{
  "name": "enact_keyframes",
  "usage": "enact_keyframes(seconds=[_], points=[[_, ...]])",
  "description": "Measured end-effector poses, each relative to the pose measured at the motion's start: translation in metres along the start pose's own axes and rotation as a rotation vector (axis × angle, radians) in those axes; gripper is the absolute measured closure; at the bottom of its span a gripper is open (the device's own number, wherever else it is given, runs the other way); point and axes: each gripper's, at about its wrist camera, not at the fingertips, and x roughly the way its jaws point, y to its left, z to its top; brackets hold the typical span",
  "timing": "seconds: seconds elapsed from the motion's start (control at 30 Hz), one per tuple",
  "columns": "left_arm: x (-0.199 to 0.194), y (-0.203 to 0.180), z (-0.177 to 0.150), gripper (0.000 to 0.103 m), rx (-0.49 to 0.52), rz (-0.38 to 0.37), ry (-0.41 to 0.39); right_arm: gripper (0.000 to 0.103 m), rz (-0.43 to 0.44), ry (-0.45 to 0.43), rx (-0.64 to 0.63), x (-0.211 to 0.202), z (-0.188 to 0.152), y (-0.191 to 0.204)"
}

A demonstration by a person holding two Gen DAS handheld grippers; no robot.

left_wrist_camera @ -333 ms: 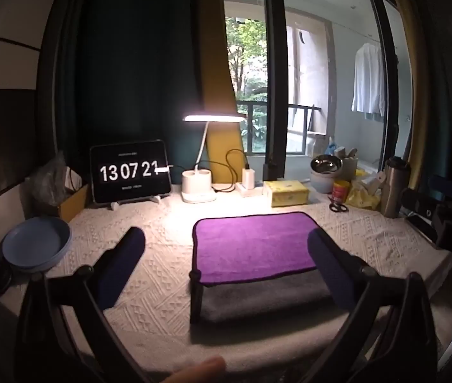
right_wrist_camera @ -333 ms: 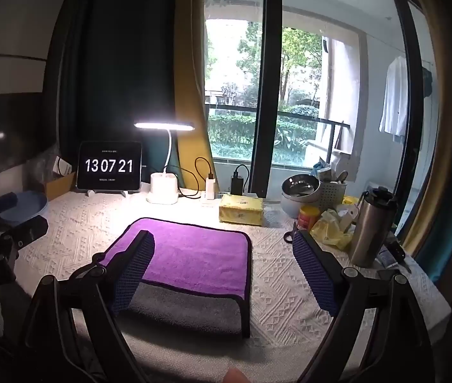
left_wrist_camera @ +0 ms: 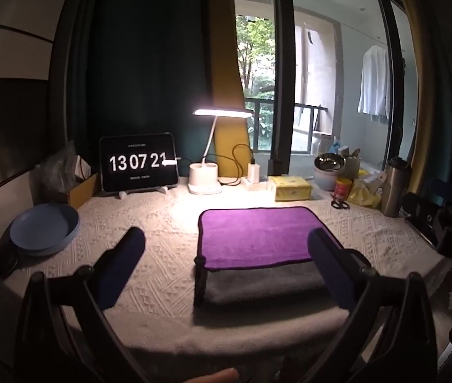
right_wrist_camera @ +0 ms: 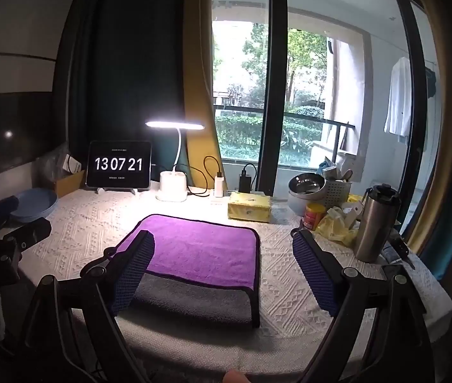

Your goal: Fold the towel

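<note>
Towel (left_wrist_camera: 258,239), purple over grey, flat

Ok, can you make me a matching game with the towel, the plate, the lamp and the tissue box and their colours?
Things:
1. towel
2. plate
3. lamp
4. tissue box

Colours:
A. white
B. yellow
C. purple on top, grey underneath
D. blue

Pairs: 1-C, 2-D, 3-A, 4-B
</note>
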Motion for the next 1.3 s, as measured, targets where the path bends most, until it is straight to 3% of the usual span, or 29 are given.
enact_keyframes(seconds=[0.33, 0.57, 1.3], points=[[-0.004, 0.002, -0.002, 0.001, -0.004, -0.005, -0.005, 0.012, 0.0, 0.01, -0.005, 0.002, -0.001, 0.003], [0.003, 0.002, -0.002, 0.001, -0.005, -0.02, 0.035, 0.012, 0.006, 0.016, -0.007, 0.007, -0.003, 0.003], [0.01, -0.003, -0.006, 0.001, 0.013, -0.017, 0.024, 0.012, 0.01, 0.027, -0.001, 0.014, -0.004, 0.001]])
